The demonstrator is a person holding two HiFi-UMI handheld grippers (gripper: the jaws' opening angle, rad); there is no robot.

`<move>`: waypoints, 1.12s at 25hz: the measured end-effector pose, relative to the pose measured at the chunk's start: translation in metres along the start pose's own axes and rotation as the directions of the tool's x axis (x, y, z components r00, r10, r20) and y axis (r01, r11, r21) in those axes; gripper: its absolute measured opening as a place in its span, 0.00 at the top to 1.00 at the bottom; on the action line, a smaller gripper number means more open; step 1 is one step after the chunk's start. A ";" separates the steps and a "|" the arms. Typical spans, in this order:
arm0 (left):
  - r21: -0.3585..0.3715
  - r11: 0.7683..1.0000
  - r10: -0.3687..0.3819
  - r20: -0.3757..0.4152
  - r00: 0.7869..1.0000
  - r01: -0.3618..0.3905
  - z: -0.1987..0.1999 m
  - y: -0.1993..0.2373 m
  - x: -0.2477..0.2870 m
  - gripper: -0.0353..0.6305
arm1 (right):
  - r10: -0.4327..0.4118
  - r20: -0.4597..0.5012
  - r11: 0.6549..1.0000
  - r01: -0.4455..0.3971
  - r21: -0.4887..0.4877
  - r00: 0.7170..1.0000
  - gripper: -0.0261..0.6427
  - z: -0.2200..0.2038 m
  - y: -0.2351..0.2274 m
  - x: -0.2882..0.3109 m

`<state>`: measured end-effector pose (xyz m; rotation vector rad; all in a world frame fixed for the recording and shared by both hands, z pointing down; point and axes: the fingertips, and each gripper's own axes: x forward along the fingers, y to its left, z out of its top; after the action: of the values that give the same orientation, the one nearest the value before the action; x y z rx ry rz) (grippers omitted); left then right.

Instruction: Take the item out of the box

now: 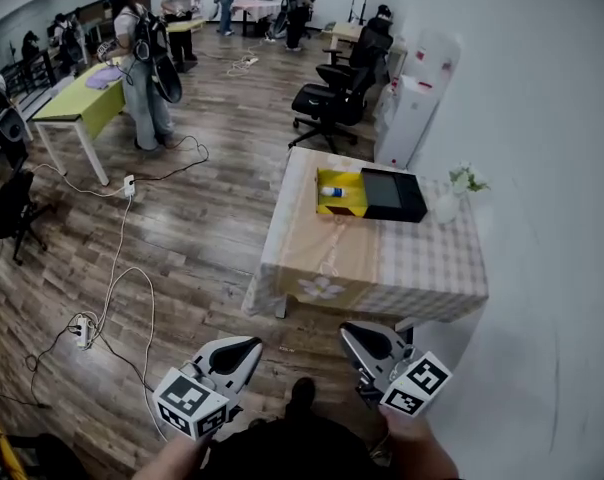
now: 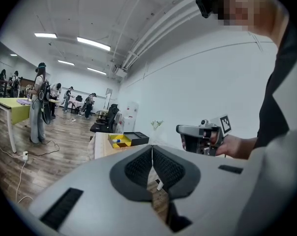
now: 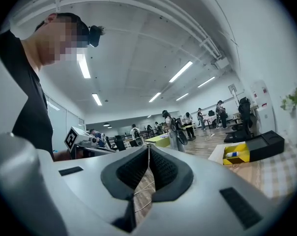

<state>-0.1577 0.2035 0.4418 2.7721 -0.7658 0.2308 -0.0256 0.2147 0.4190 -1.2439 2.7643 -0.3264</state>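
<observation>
Distance marked the head view: the left gripper [image 1: 244, 353] and the right gripper [image 1: 357, 336] hung low in the foreground over the wooden floor, well apart from the cloth-covered tabletop [image 1: 382, 258]. On it an open yellow box [image 1: 347, 207] lay with its black lid [image 1: 392, 194] touching its right side. Inside the box lay the item [image 1: 331, 192], a small white thing with a blue end, on its side near the left wall. A little vase [image 1: 447, 206] with a sprig stood just beside the lid. Neither gripper carried anything. The left gripper view showed that gripper's jaws pressed together with nothing between them. Beyond them were the far-off box [image 2: 123, 139] and the right gripper [image 2: 188, 130] in the person's hand [image 2: 234, 146]. The right gripper view likewise showed its jaws closed on nothing, pad against pad, with the box [image 3: 239, 154] and the pale item [image 3: 232, 154] off to the right. The item was too small in every view to name surely, but it looked like a short tube or bottle. It was probably light and stiff, with a smooth, rounded skin that could roll or slip under a careless pinch. The best hold seemed to be across the middle of its body. The jaws would need to be opened first and brought down from above, clear of the yellow walls. The empty box might shift on the cloth, so the other gripper could steady it.
</observation>
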 end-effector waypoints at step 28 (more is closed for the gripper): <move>0.078 0.997 -0.020 -0.032 0.999 0.023 0.062 -0.016 0.185 0.92 | 0.042 0.075 0.996 -0.048 0.079 0.996 0.90 0.020 -0.157 -0.038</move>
<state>0.0129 0.1100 0.4193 2.8416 -0.7341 0.3056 0.1172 0.1383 0.4360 -1.1491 2.6849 -0.3762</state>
